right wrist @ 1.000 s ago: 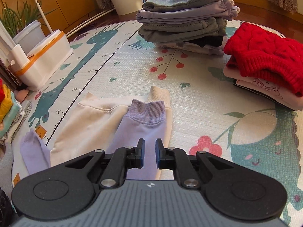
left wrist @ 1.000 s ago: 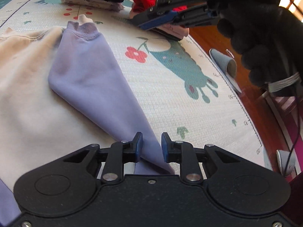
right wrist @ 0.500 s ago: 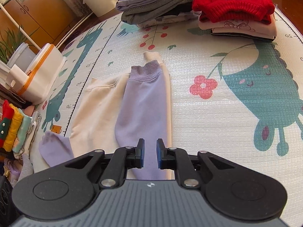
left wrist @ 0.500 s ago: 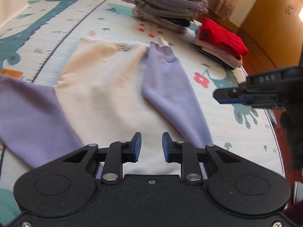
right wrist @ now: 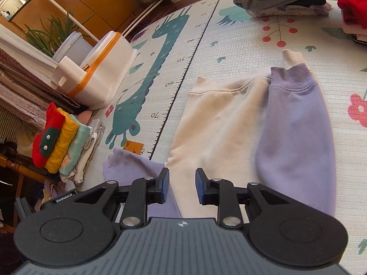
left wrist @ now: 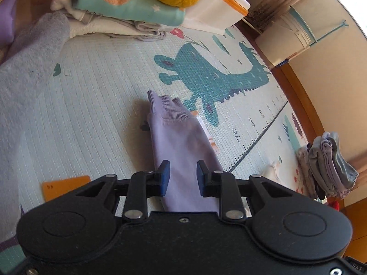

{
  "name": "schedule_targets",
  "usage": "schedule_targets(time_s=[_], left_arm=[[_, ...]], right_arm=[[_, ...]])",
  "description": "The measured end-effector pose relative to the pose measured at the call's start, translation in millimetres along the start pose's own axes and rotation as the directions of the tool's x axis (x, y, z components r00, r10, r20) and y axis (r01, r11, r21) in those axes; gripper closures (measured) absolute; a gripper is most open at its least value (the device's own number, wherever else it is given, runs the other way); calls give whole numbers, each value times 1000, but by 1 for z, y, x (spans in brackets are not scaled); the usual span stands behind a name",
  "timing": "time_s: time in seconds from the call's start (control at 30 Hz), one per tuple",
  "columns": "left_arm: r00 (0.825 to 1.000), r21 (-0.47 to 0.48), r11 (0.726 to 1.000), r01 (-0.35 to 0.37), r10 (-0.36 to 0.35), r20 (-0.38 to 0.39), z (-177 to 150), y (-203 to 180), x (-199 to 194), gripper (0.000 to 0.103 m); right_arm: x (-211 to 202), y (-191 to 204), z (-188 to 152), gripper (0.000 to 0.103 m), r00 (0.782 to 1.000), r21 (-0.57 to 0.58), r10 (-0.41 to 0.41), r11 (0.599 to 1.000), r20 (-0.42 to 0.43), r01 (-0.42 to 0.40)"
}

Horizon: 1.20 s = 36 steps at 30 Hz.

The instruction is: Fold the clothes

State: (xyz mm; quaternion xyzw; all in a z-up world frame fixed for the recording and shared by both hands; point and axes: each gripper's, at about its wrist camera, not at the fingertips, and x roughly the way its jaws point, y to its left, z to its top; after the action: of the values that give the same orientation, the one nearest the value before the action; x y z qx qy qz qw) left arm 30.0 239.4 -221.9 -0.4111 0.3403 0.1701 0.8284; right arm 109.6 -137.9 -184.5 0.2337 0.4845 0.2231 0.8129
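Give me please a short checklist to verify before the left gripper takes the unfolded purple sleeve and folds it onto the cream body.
1. Left gripper open: ok, its jaws stand apart.
2. Unfolded purple sleeve with ribbed cuff lined up between the left jaws: ok. Contact: cannot tell.
3. Right gripper free: ok, open, holding nothing.
4. Other purple sleeve already folded onto the cream sweatshirt body: ok.
5. Cream body lying smooth: not ok, soft wrinkles show.
6. Grey fuzzy garment clear of the unfolded sleeve: ok, bare mat between them.
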Motion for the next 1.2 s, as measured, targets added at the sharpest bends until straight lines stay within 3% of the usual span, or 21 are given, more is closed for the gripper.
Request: schedule_targets(time_s=[0.23,0.47,0.6,0.7,0.87,0.97,1.0,1.2], left_arm=[[1000,-51,999,-11,11,-4,34,22,32,81],[1000,-50,999,-6,6,-9,34,28,43,81],[999,-154,988,25,-21,31,36,42,32,81],[999,-133,991,23,-20,25,34,42,36,72],[1000,-85,996,19,-19,10,32,41,45,67],[1000,-69,997,21,-21,3,32,41,50,78],[1000,-65,998,24,-24,0,32,41,50,97],[992,35,993,113,-114,54,33,8,26,100]], right_arm=[[36,11,-2,72,998,-21,16,1000,-54,-17],[60,8,-7,68,995,6,34,999,-98,-33],[66,7,-12,68,993,13,26,1000,-115,-25],[68,8,-14,68,993,15,30,999,-118,-28],[72,6,-15,68,992,23,35,999,-122,-33],[74,3,-17,68,991,31,34,999,-130,-30],[76,2,-18,68,991,33,32,999,-133,-28],[77,-13,-21,67,991,108,40,994,-128,-26]])
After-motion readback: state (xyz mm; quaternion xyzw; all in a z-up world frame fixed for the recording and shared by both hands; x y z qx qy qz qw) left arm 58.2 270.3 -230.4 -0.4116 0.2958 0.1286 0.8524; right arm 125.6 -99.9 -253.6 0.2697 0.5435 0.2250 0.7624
